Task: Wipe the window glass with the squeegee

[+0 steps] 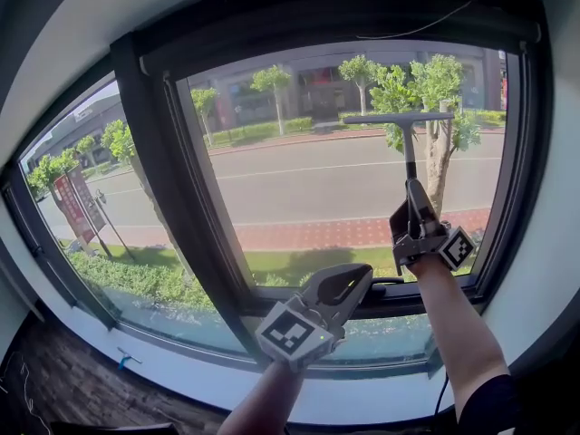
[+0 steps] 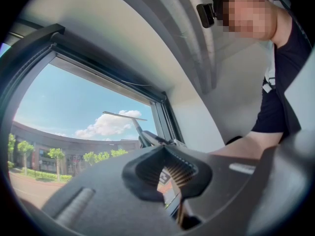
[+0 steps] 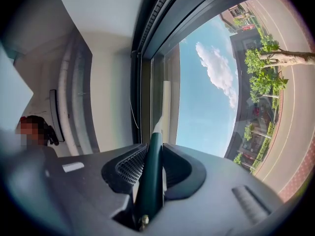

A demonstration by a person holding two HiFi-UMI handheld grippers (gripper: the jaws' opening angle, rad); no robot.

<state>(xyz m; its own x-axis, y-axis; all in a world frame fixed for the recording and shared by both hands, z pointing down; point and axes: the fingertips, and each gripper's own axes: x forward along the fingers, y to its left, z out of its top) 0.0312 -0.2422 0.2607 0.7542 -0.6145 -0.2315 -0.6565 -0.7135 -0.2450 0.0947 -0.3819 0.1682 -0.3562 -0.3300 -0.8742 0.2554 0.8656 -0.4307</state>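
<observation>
The grey left gripper (image 1: 355,277), low before the sill of the dark window frame (image 1: 172,179), has its jaws closed together with nothing between them. To its right, the grey right gripper (image 1: 415,208) is clamped on the dark green handle of the long squeegee (image 1: 410,152). The tool stands upright, its horizontal blade high before the large right-hand pane of window glass (image 1: 308,179).

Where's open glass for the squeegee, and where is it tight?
Open glass: left of the squeegee blade to the centre mullion, and below it to the bottom frame. Tighter: right frame near the blade's end; left gripper low at centre.
</observation>
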